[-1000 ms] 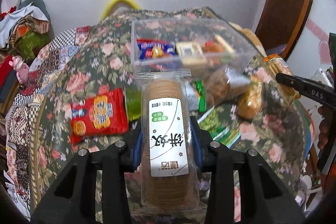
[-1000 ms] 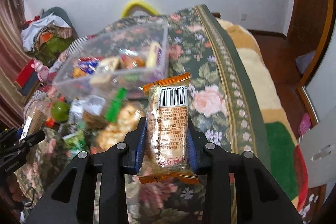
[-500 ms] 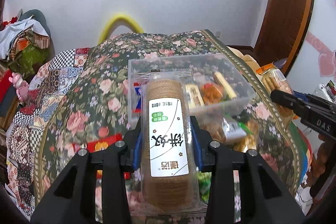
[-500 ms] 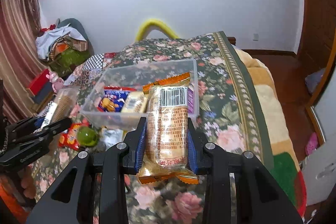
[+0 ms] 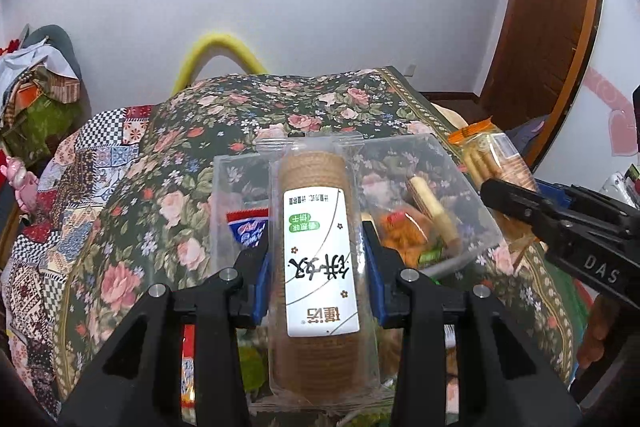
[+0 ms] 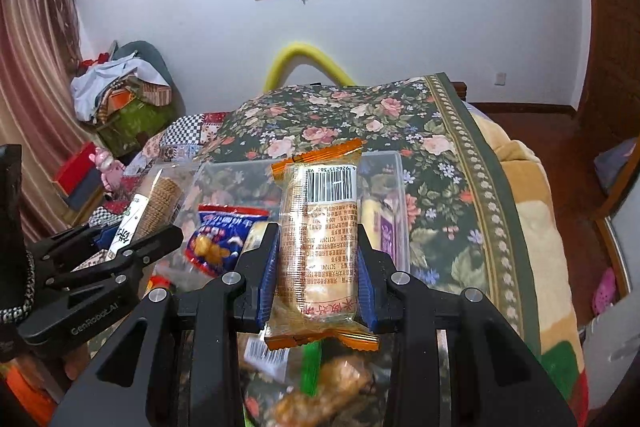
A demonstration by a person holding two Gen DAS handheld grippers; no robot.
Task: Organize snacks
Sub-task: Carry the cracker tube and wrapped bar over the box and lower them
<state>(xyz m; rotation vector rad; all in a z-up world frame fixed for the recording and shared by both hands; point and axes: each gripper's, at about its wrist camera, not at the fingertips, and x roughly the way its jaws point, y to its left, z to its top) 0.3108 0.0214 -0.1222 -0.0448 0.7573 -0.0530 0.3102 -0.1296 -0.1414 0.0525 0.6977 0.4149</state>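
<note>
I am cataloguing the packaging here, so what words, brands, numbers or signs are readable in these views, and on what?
"DAS": right gripper body, left wrist view.
"GenRobot.AI": left gripper body, right wrist view.
Barcode digits, roughly "6 926215 38", the rest unclear: orange-edged snack pack.
Large Chinese characters, upside down, on the white label of the round cracker pack; small print unreadable.
Blue snack bag in the clear box: blurred.
</note>
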